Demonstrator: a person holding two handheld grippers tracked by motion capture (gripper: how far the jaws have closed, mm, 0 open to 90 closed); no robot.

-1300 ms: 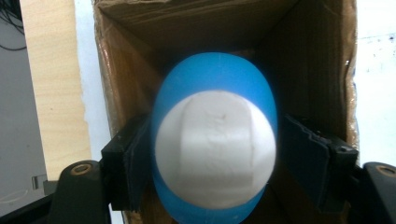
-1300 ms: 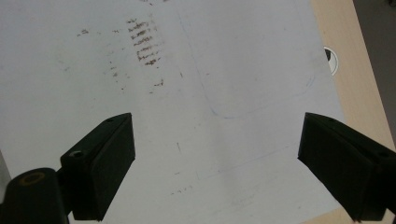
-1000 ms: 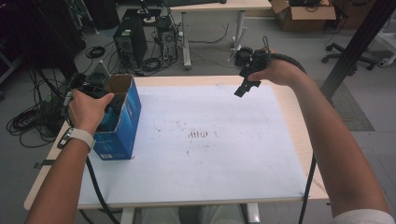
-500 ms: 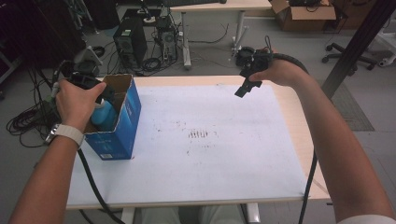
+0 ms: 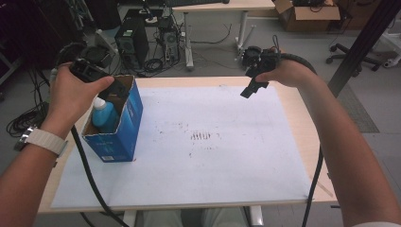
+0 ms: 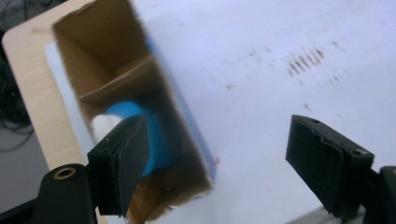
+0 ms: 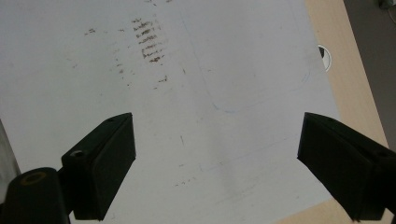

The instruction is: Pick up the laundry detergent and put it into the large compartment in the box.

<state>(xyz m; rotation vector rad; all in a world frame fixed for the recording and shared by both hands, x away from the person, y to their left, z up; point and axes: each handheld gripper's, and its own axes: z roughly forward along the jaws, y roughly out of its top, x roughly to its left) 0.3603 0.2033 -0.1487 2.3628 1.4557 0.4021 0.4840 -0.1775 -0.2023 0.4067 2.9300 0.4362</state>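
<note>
Surface: I see a pale wooden surface (image 5: 302, 118) under a white sheet (image 5: 213, 161) that carries brown smudges (image 5: 203, 137) near its middle.
Room: grey floor; far side holds computer towers (image 5: 128, 40), loose cables and a second desk (image 5: 222, 7); a cardboard carton (image 5: 307, 10) lies far right, an office chair (image 5: 352, 49) at the right edge.
Box: one open blue box (image 5: 118, 125) stands on the left part of the sheet, top flaps up.
Bottle: one blue bottle (image 5: 104, 116) with a white cap stands upright inside the box; in the left gripper view it sits in the near compartment (image 6: 140, 135).
Left gripper: (image 6: 210, 154) my left unit hangs above the box mouth; fingers (image 6: 126, 158) released, nothing between them, and they have just been opening.
Right gripper: (image 7: 215, 158) held over the far right of the sheet; fingers (image 7: 107, 158) spread wide, grasping nothing.
Change since earlier frame: my left hand (image 5: 75, 97) has risen clear of the box; the bottle now shows inside. Right hand (image 5: 283, 71) unchanged.
Count: two grippers, one box, one bottle, one sheet.
</note>
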